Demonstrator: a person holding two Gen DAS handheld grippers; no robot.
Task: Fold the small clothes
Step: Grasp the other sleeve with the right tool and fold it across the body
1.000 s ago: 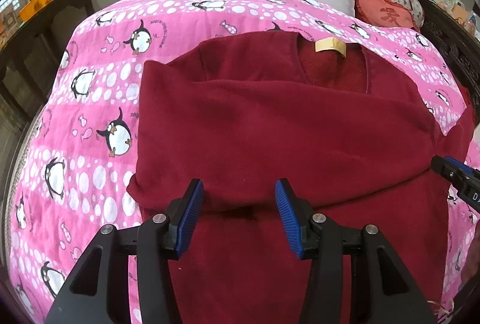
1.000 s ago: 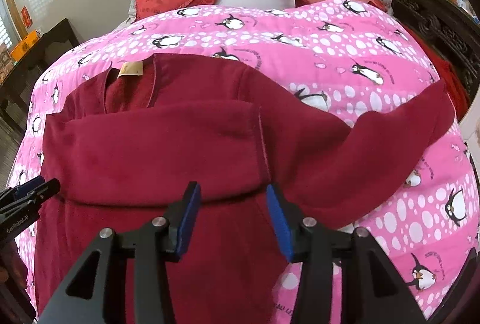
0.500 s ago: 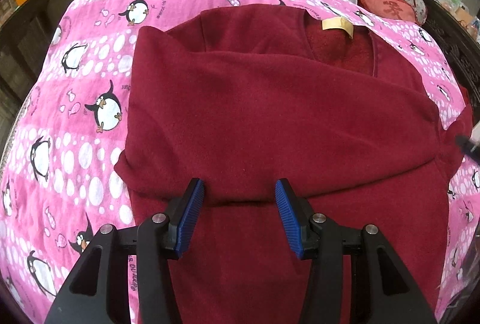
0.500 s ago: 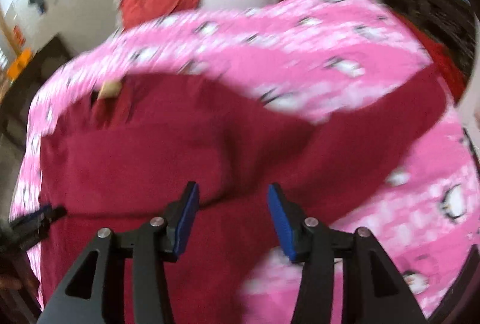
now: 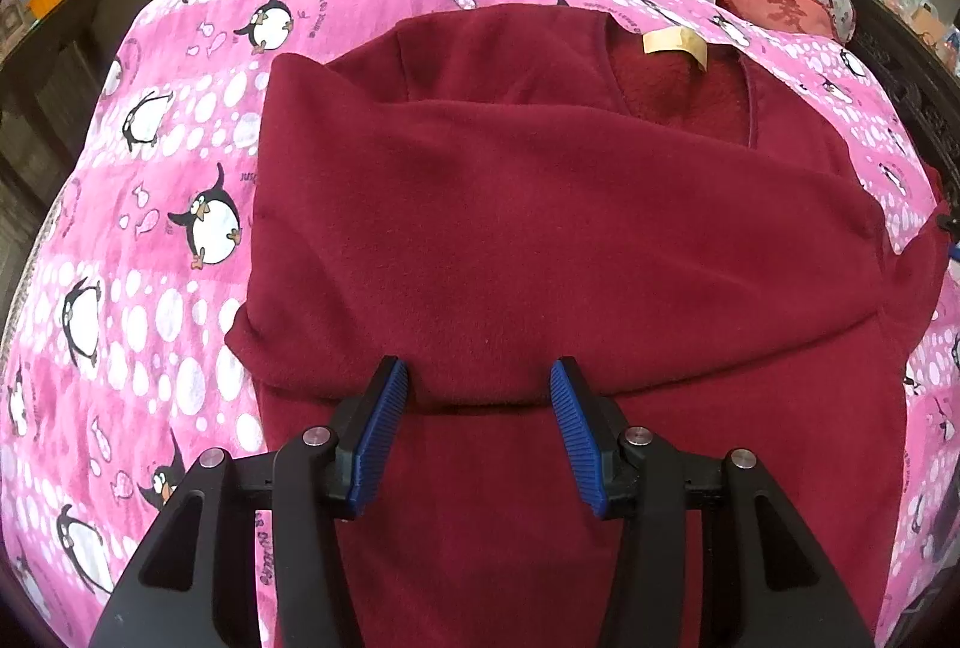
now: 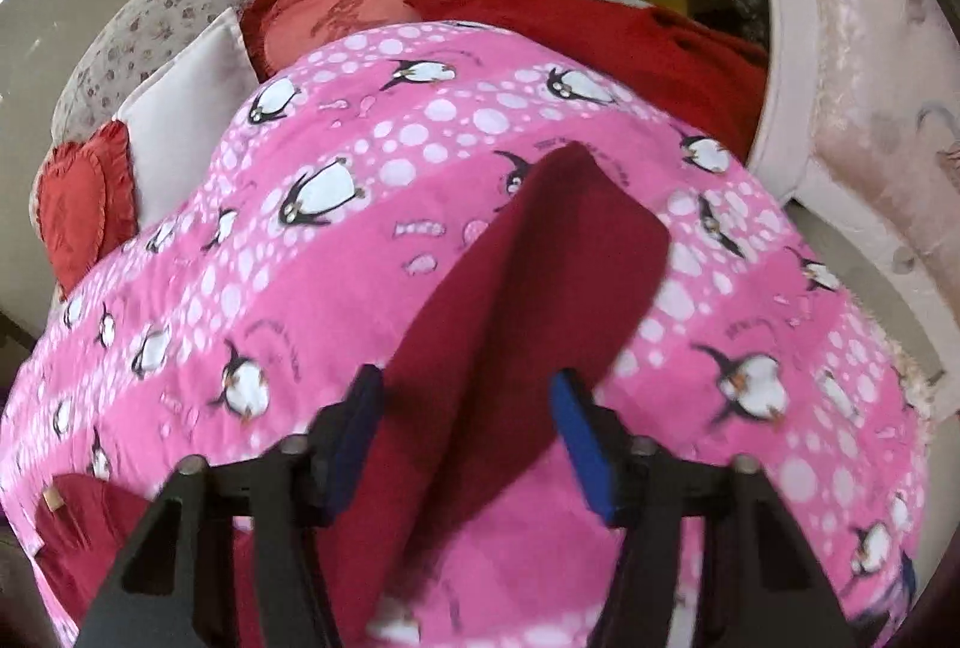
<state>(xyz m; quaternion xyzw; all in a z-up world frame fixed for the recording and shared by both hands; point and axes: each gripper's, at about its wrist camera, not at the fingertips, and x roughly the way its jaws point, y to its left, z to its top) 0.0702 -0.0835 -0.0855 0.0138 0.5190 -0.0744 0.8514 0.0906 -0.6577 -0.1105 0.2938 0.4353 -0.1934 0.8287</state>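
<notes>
Left gripper (image 5: 477, 417): jaws spread wide, nothing between the 2 blue pads (image 5: 384, 429); it points forward and down.
Left gripper frame: 2 black arms run from the bottom edge of the left wrist view up to the pads, with silver pivot pins showing on each side.
Right gripper (image 6: 468, 429): jaws parted about as wide, nothing clamped; it also tilts downward.
Right fingers (image 6: 585, 435): the right pad reads clear blue, the left pad looks dark and smeared; the whole right wrist view is slightly blurred.
</notes>
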